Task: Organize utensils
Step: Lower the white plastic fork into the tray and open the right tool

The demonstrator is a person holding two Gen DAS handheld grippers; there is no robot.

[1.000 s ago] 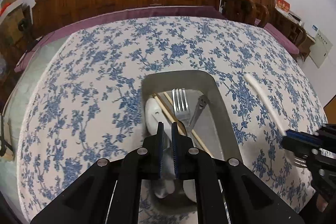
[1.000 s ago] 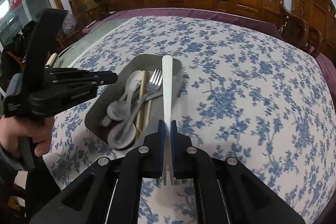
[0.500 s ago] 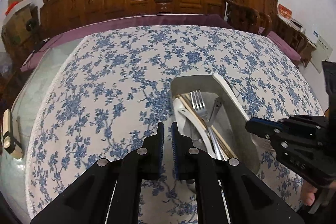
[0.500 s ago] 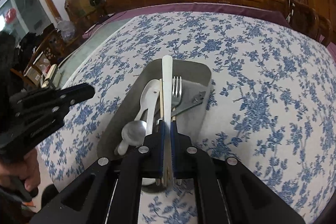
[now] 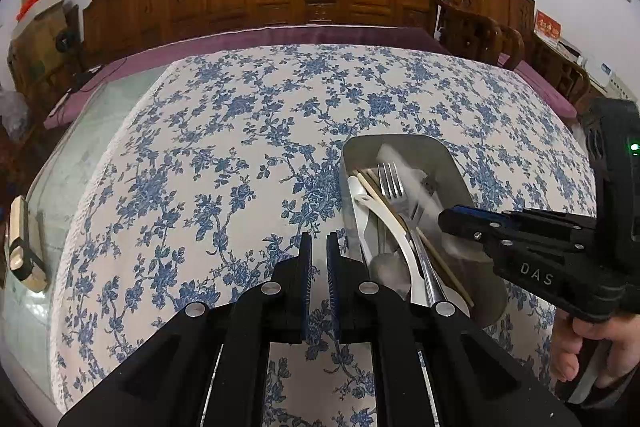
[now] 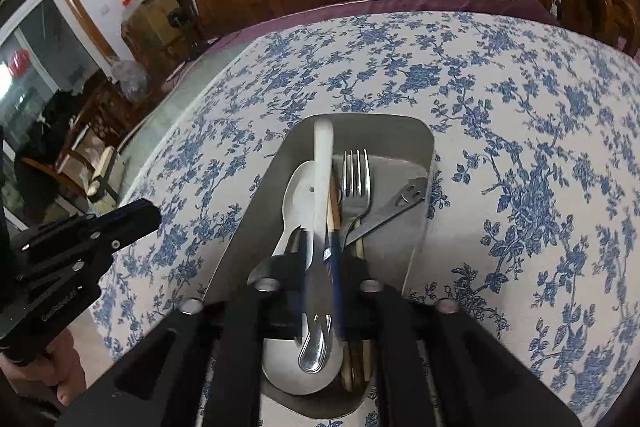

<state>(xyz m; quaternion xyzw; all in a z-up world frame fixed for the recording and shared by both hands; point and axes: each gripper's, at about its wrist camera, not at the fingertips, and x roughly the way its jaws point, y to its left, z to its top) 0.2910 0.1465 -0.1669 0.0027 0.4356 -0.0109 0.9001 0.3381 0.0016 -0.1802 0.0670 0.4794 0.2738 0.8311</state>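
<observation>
Right wrist view: right tool (image 6: 319, 259) over the grey tray (image 6: 416, 227), jaws slightly parted around a long white utensil (image 6: 322, 163) pointing away along the tray; contact blurred, grip undetermined. Fork (image 6: 356, 179), spoons and chopsticks lie alongside. Left tool (image 5: 318, 255), jaws narrow and empty, hangs over the floral worktop (image 5: 200, 167) beside the tray.
</observation>
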